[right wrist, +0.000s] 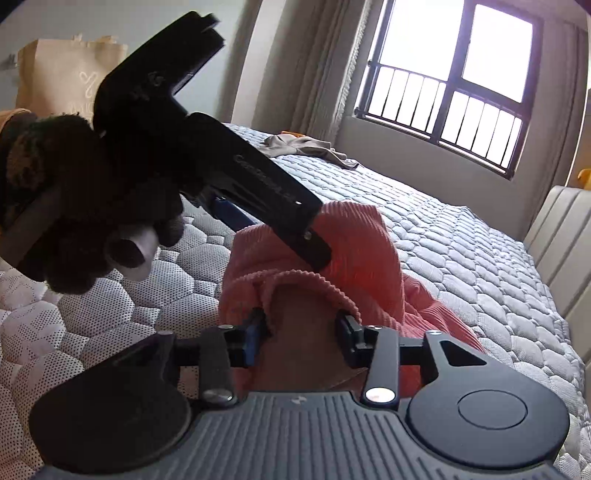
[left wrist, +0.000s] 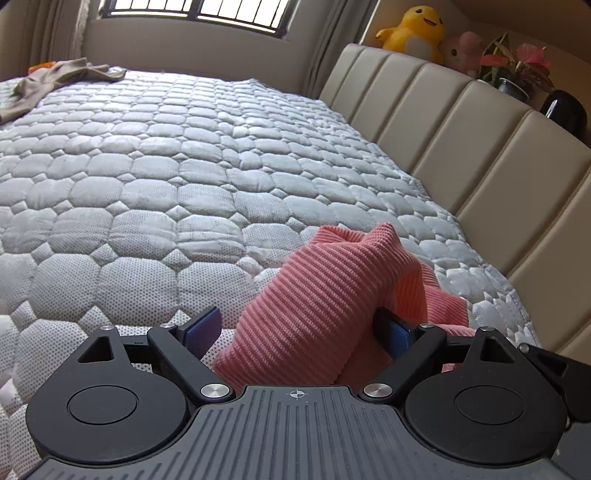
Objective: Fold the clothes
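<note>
Two claws are working one pink ribbed garment [left wrist: 317, 295], which is lying bunched on the bed [left wrist: 184, 166], low and right of centre in the left wrist view. The left claw [left wrist: 297, 321] is standing released and wide. Its left pad is sitting clear of the cloth, while a fold is hiding its right pad. The right claw [right wrist: 301, 325] is sitting partly parted, not clenched, with the hem draping over both tips.

A dark-gloved hand [right wrist: 92, 206] is gripping the left tool. Raised lettering is running along that tool's side, too dim to read.

A second garment, beige [left wrist: 55, 79], is lying at the upper left.

Two plush toys, a yellow one [left wrist: 413, 31] and a pink one [left wrist: 463, 50], are sitting above the headboard [left wrist: 461, 140] beside one potted plant [left wrist: 517, 70].

One paper bag [right wrist: 55, 74] is showing a pale, illegible mark.
</note>
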The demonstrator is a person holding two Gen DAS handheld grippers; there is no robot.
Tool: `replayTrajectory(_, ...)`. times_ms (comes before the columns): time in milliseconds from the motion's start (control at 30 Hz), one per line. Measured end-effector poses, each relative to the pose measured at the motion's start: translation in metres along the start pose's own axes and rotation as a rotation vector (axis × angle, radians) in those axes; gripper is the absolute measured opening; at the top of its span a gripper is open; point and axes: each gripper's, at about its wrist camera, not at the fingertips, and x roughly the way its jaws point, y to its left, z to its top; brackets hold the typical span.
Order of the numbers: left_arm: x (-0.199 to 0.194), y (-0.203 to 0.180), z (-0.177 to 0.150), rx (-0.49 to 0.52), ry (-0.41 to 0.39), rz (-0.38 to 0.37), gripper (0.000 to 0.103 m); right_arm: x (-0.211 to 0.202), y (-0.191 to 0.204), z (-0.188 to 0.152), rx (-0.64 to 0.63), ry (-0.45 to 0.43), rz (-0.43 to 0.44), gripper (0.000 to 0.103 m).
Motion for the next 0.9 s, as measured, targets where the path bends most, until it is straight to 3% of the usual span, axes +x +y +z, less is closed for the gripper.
replayTrajectory(100, -0.004, 0.001, 0.003, -0.002, -0.010, -0.007, 0.094, 0.000, -0.017, -0.001, 0.043, 0.006, -0.048, 0.024)
replayTrajectory(167, -0.008, 0.002, 0.002, -0.001, -0.017, -0.019, 0.094, 0.002, -0.031, -0.004, 0.072, 0.022, -0.116, 0.012)
replayTrajectory(300, -0.019, 0.007, -0.006, -0.003, -0.035, -0.057, 0.096, 0.007, -0.061, -0.016, 0.152, 0.062, -0.150, 0.012)
replayTrajectory(400, -0.016, 0.016, -0.015, -0.012, -0.016, -0.043, 0.096, -0.008, -0.061, -0.017, 0.163, 0.030, -0.136, 0.012)
replayTrajectory(500, -0.007, 0.023, -0.020, -0.036, 0.009, -0.019, 0.096, -0.033, -0.050, -0.008, 0.181, -0.027, -0.056, 0.020)
replayTrajectory(567, -0.001, 0.026, -0.020, -0.064, 0.015, -0.011, 0.096, -0.045, -0.045, -0.005, 0.230, -0.038, 0.008, 0.039)
replayTrajectory(667, 0.004, 0.028, -0.017, -0.094, 0.010, -0.001, 0.096, -0.053, -0.044, -0.007, 0.356, -0.018, 0.116, 0.053)
replayTrajectory(733, 0.006, 0.029, -0.017, -0.115, 0.009, 0.007, 0.096, -0.049, -0.042, -0.016, 0.445, 0.022, 0.178, 0.053)
replayTrajectory(833, 0.008, 0.032, -0.018, -0.145, 0.014, 0.006, 0.096, -0.029, -0.037, -0.027, 0.524, 0.054, 0.145, 0.054)
replayTrajectory(900, 0.007, 0.033, -0.018, -0.157, 0.016, 0.005, 0.096, -0.022, -0.036, -0.028, 0.564, 0.023, 0.139, 0.048)
